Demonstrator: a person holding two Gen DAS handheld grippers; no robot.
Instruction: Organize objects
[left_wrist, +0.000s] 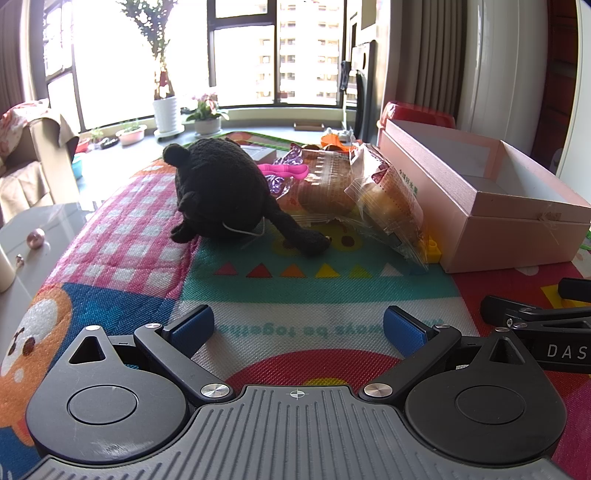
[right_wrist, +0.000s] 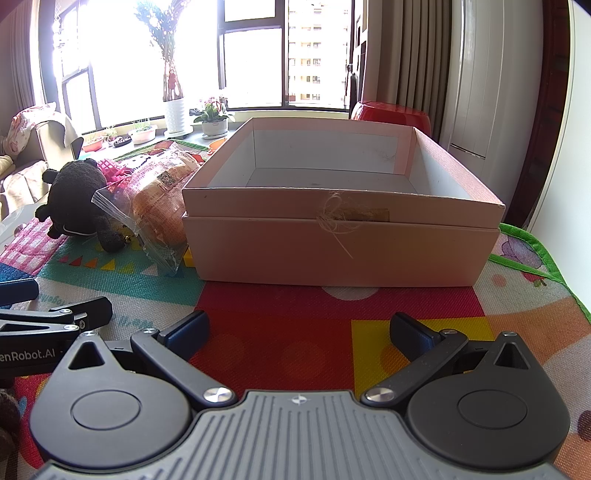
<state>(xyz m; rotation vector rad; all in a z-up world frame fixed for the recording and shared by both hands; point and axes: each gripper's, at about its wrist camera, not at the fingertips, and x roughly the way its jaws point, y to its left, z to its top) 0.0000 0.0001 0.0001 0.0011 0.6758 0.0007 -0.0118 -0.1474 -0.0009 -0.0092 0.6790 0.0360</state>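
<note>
Home living room, play mat (left_wrist: 314, 291), potted plants (right_wrist: 212, 118)

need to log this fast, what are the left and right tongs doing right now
Left tongs: open, holding nothing, above the play mat.
Right tongs: open, holding nothing, facing the pink box.

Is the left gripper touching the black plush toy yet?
Apart. The left wrist view shows the left gripper open and holding nothing, with a broad stretch of bare play mat between its fingertips and the black plush toy.
</note>
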